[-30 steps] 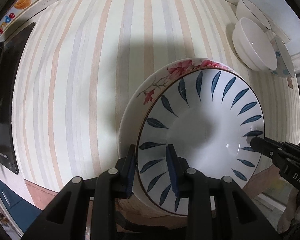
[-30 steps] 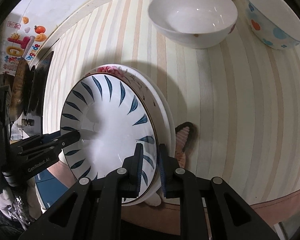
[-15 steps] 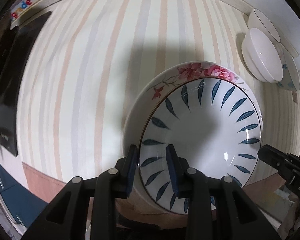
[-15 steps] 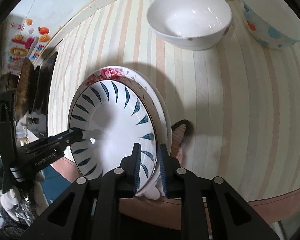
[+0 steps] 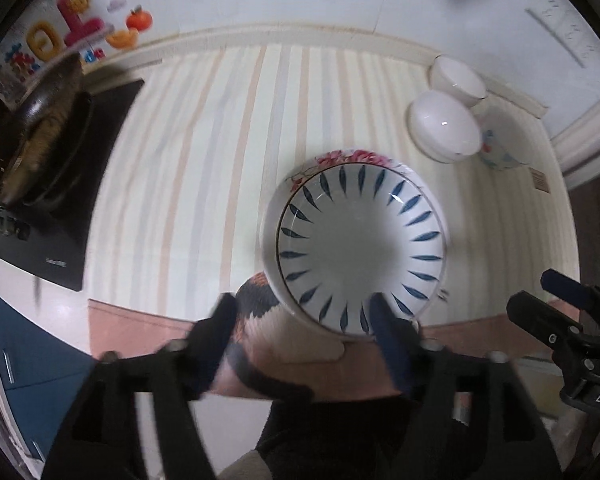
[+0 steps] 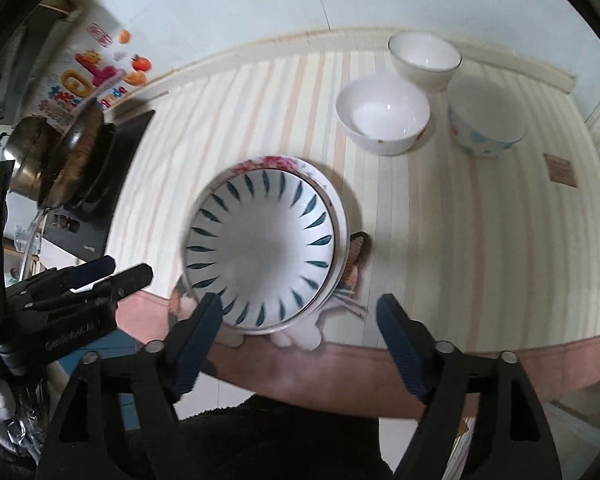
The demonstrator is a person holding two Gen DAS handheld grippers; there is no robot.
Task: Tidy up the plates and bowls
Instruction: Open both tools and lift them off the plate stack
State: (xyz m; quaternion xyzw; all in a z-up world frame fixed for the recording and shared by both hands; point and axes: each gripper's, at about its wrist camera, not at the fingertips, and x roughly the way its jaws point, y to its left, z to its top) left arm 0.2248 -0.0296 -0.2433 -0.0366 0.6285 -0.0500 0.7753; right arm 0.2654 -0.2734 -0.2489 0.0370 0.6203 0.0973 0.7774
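Note:
A white plate with blue leaf marks point(image 5: 360, 252) point(image 6: 260, 248) lies stacked inside a larger pink-flowered plate point(image 5: 352, 157) point(image 6: 276, 162) at the striped table's near edge. My left gripper point(image 5: 304, 320) is open and empty, pulled back in front of the stack. My right gripper point(image 6: 300, 320) is open and empty too, pulled back from the stack's near rim. Each gripper shows in the other's view, the right point(image 5: 556, 296) and the left point(image 6: 116, 270). Three bowls stand at the back right: a white one point(image 6: 382, 118) point(image 5: 444, 126), a smaller white one point(image 6: 424, 58) point(image 5: 458, 78) and a spotted one point(image 6: 486, 126).
A black cooktop point(image 5: 76, 184) point(image 6: 104, 184) with pans on it stands at the left. A patterned slipper point(image 5: 256, 304) shows below the table edge. The table's pink front edge point(image 6: 500, 364) runs under the grippers. A wall with stickers stands behind.
Both grippers let go of the plate stack's rim, opened wide and drew back and up. The stacked plates stay on the table.

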